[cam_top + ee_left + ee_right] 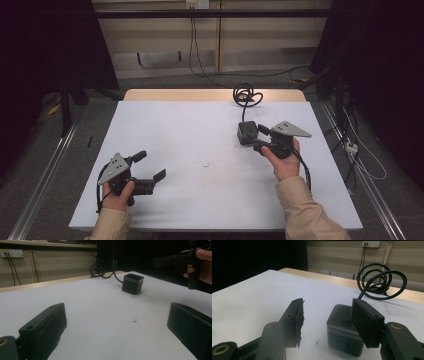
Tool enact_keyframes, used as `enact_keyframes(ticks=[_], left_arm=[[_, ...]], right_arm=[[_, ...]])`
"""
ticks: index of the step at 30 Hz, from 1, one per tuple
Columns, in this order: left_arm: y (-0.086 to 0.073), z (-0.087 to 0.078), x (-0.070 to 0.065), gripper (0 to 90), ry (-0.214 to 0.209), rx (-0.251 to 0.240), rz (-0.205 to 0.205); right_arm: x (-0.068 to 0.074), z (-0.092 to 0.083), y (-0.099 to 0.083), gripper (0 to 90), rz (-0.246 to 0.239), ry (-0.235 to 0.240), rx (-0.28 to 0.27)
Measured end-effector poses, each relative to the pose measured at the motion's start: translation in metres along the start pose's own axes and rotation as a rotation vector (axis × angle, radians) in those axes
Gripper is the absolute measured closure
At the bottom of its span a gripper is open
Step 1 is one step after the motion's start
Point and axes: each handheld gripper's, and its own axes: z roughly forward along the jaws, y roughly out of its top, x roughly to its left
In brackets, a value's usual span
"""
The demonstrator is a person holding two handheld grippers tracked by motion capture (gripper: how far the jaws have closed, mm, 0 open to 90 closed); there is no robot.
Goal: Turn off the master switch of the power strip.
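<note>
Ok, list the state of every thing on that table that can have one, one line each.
Left gripper: open, jaws wide apart, nothing between them, held low over the white table sheet.
Right gripper: open, jaws at the black cube-shaped power box, not clamped on it.
Black cube-shaped power box: upright on the sheet.
Black cable: attached to the box, coiled at the table's far edge.

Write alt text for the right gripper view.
Two open black jaws of the right gripper frame a small black cube-shaped box on a white table; the box sits beside the right jaw. A coiled black cable rises from the box toward a beige wall.
</note>
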Motion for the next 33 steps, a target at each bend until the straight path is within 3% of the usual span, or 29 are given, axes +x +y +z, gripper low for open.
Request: enact_keyframes(ticks=[7, 20, 33], left_arm=[[0.000, -0.001, 0.002, 2.1, 0.005, -0.002, -0.007], [0.000, -0.005, 0.003, 2.1, 0.004, -0.008, -0.012], [-0.001, -0.007, 0.004, 2.1, 0.003, -0.010, -0.020]], right_arm=[[-0.003, 0.006, 0.002, 52.2, 0.005, 0.008, 0.019], [-0.008, 0.013, 0.001, 59.6, -0.004, 0.001, 0.034], [-0.015, 0.016, -0.001, 69.4, 0.017, 0.010, 0.049]])
